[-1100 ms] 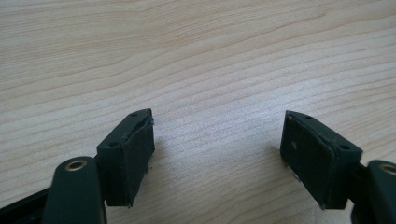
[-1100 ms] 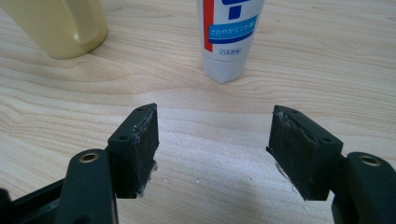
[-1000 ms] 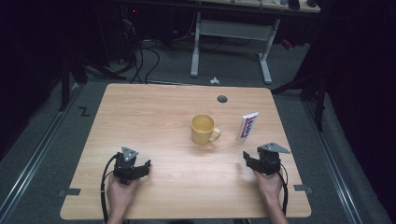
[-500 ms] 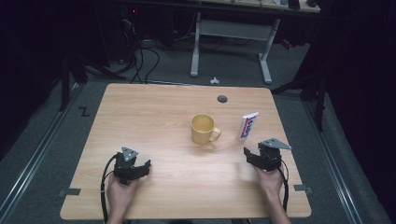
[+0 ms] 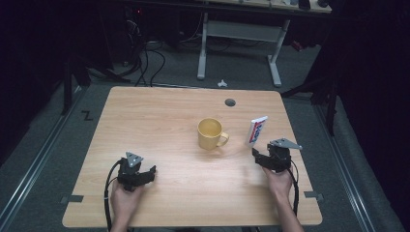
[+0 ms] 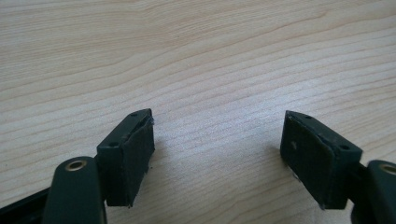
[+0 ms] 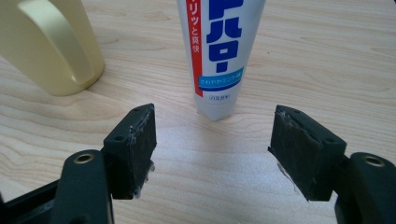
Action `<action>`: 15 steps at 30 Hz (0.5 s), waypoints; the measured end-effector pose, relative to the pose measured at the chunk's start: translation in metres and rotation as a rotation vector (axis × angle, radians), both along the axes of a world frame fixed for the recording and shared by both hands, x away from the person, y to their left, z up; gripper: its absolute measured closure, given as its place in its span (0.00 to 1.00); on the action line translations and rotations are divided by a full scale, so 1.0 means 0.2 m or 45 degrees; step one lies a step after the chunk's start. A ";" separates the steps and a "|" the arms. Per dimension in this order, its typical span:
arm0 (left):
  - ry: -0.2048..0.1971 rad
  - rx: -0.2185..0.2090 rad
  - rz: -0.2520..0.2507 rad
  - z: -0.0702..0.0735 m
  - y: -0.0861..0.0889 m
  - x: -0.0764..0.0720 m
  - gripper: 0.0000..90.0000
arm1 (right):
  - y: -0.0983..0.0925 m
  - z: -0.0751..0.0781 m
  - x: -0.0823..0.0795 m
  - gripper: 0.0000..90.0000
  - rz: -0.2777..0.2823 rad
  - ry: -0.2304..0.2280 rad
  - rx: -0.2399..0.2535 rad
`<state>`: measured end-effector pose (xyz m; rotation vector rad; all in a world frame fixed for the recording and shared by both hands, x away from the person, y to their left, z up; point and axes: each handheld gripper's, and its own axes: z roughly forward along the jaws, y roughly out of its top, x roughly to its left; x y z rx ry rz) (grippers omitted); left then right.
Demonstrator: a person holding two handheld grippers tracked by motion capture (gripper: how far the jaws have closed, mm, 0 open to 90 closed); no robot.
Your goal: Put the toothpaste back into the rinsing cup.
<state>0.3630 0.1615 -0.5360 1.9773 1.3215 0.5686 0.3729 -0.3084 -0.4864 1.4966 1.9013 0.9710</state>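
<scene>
Toothpaste tube (image 7: 215, 56) lies on the table just ahead of our right gripper (image 7: 212, 140), its long axis pointing away from us; the jaws, just opening wider, hold nothing, cap end facing the gap between them.

Left gripper (image 6: 217, 154) seen from its own camera, both black jaws rising from the lower edge. Jaws stood wide apart; nothing held between them, only bare wood seen in the gap. Pads (image 6: 137, 161) noted as dark and rubbery, edges slightly frayed, with whitish specks at the near corners. A brass-coloured rivet (image 6: 75, 164) observed on the left-hand jaw arm, a second at the far right edge. Bench (image 6: 196, 60) of pale wood-grain laminate, grain running across the frame. Faint shadows cast beneath each jaw.
</scene>
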 end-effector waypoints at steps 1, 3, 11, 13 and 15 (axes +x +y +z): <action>0.000 0.000 0.000 0.00 0.00 0.00 0.29 | 0.00 0.00 0.00 0.35 -0.002 0.003 0.005; 0.000 0.000 0.000 0.00 0.00 0.00 0.29 | 0.00 0.01 0.01 0.35 -0.003 0.003 0.009; 0.000 0.000 0.000 0.00 0.00 0.00 0.29 | 0.01 0.04 0.05 0.34 -0.002 -0.012 0.012; 0.000 0.000 0.000 0.00 0.00 0.00 0.29 | 0.01 0.05 0.06 0.34 0.002 -0.016 0.008; 0.000 0.000 0.000 0.00 0.00 0.00 0.29 | 0.02 0.05 0.07 0.34 0.002 -0.017 0.008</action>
